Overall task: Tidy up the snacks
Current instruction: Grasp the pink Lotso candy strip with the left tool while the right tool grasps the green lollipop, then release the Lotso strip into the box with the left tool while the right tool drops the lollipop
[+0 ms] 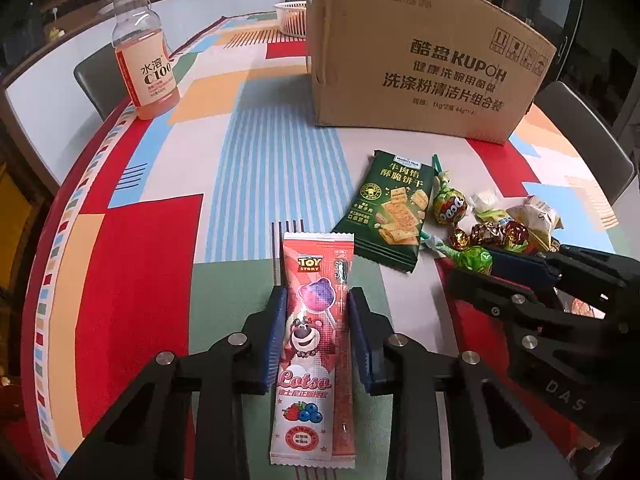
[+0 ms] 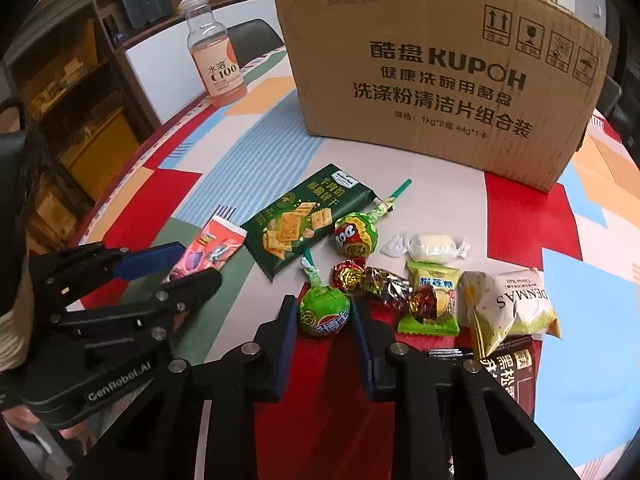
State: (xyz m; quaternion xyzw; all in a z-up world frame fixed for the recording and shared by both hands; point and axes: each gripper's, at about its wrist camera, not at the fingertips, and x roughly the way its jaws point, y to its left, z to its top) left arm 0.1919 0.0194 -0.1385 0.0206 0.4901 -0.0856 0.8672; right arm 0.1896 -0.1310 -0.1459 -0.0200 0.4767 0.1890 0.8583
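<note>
Snacks lie loose on the table (image 1: 248, 160) in front of the box (image 1: 420, 52), which stands upright beyond them. The pink sachet (image 1: 312, 344) lies flat between the fingers of the left gripper (image 1: 318, 300), its long axis parallel to the fingers and pointing toward the box. The jaws flank its edges; whether they press or only touch cannot be told. The right gripper (image 2: 325, 312) straddles the green lollipop (image 2: 325, 314), stick (image 2: 310, 266) angled away and left; the pads appear to touch the wrapper. Each gripper is nearest its own item. The box lies straight ahead of both, so the coming move is probably a lift and forward carry.
</note>
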